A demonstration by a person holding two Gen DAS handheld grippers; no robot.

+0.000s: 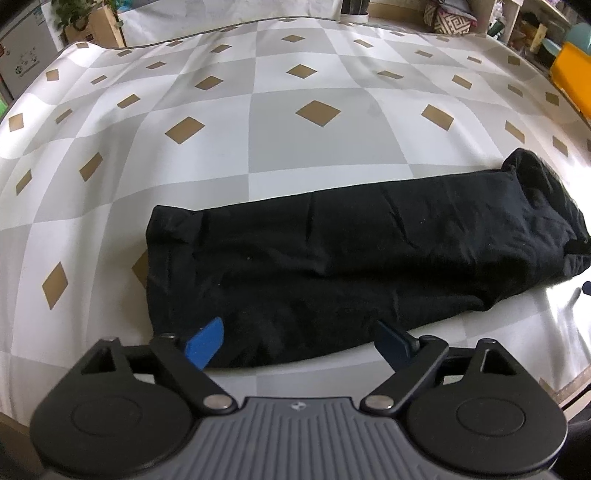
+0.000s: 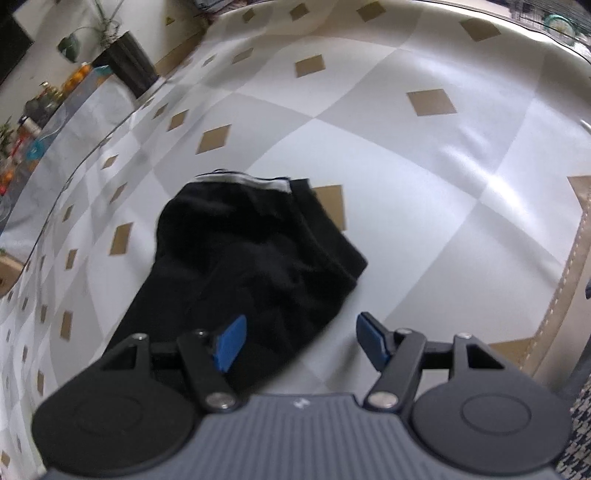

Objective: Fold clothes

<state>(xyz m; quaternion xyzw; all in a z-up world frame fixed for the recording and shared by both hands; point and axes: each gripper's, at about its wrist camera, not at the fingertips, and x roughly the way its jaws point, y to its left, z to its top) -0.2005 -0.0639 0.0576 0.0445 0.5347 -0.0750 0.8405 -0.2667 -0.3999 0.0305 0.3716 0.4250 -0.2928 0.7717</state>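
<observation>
A black garment (image 1: 351,251) lies folded into a long strip across the checkered tablecloth (image 1: 295,122). My left gripper (image 1: 299,343) hovers over the strip's near left edge, jaws open, blue fingers (image 1: 205,345) apart with the cloth edge between them. The right wrist view shows the garment's (image 2: 251,266) other end, bunched, with a pale band (image 2: 240,181) along its far edge. My right gripper (image 2: 301,343) is open just above the near corner of that end, its left finger (image 2: 231,345) over the black cloth and the other over bare tablecloth (image 2: 424,221).
A dark plant pot (image 2: 129,62) stands at the table's far edge, beside a cluttered counter. A yellow box (image 1: 572,74) and a patterned bag (image 1: 448,18) sit beyond the far right edge. The table's stitched border (image 2: 570,266) runs close on the right.
</observation>
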